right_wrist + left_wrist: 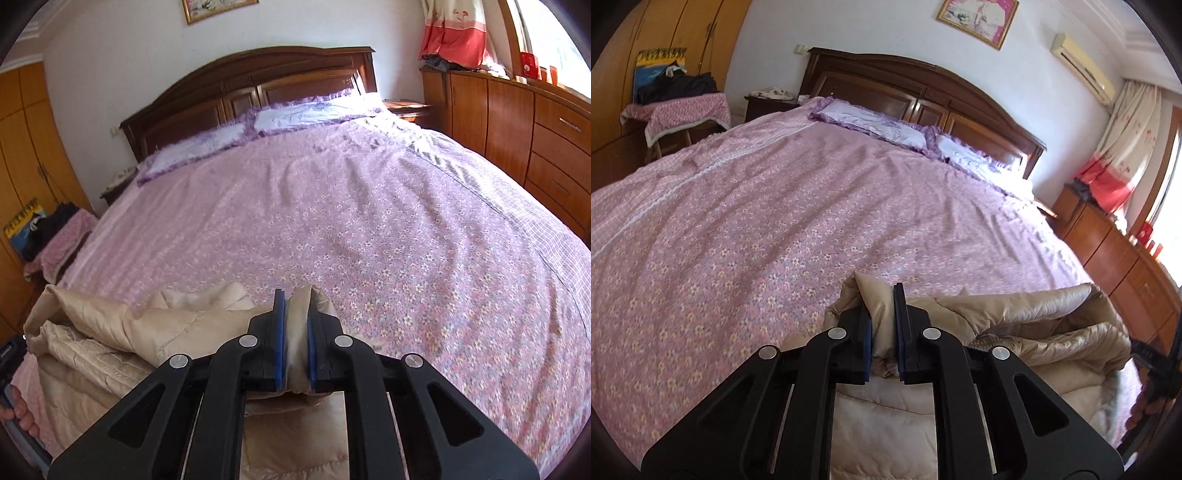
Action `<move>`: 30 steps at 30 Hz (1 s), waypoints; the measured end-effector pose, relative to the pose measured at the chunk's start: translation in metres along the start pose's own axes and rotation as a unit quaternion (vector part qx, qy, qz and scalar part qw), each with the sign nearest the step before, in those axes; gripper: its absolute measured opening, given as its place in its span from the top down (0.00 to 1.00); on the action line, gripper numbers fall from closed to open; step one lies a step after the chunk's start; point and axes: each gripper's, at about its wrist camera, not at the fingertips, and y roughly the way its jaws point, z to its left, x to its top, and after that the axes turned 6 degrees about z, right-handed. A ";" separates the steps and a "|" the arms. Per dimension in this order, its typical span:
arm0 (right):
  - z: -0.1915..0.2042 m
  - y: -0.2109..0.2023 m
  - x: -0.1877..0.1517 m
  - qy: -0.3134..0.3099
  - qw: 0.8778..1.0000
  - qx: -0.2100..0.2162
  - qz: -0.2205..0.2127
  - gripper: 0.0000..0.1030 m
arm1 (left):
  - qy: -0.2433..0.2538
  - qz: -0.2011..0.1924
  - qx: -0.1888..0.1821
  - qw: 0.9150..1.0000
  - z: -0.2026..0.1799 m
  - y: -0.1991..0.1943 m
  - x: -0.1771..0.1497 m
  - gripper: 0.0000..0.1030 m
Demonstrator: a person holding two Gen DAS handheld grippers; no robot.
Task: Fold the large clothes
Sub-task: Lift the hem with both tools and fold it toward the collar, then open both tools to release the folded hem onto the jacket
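- Left gripper (882, 328): closed on a bunched fold of the beige puffer jacket (1015, 325); fabric pinched between the blue pads, sticking out past the tips.
- Right gripper (295, 339): also clamped on a fold of the same jacket (122, 343); beige fabric fills the gap between pads, bulges over the tip.
- Jacket: quilted, shiny beige shell w/ paler lining; sits at the foot end of the bed (775, 206), far from the headboard (923, 96). Bulk of it is slung betw. the two grippers, rumpled, not flat; in both wrist views part drops below the grippers out of sight.
- Bed: pink floral cover, lightly creased, bare from the jacket up to the pillows.
- Two lilac-frilled pillows (882, 125) lie side by side right against the headboard.
- Framed picture (977, 20) on the wall above the headboard; AC unit (1084, 68) further along the same wall, toward the curtain (1123, 144).
- Wooden cabinets (517, 122) run along the bed's window side, past the headboard's end.
- Other side of the headboard: nightstand, then a stool w/ pink cloth and dark clothes (679, 99) piled on it, in front of a wardrobe.
- Fingers of a hand (22, 417) show at the left-wrist-side edge, beside the jacket.
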 end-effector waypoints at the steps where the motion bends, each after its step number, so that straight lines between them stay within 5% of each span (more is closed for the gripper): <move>1: 0.000 0.010 0.002 -0.005 1.000 -0.003 0.005 0.90 | 0.001 0.003 0.004 1.000 -0.001 0.009 0.000 0.90; 11: -0.021 0.088 0.010 0.051 0.997 -0.001 0.062 0.89 | 0.007 0.029 0.033 0.999 -0.004 0.072 0.008 0.87; 21: -0.010 0.098 0.007 0.034 0.997 -0.032 0.061 0.89 | 0.000 0.051 0.030 0.998 0.001 0.089 0.006 0.83; 27: -0.008 0.086 0.009 0.048 0.998 -0.003 0.052 0.71 | 0.015 0.047 0.011 0.999 -0.003 0.069 0.015 0.60; 30: -0.001 0.071 0.013 0.042 0.998 0.011 0.037 0.51 | 0.024 0.028 0.009 0.999 -0.007 0.050 0.025 0.33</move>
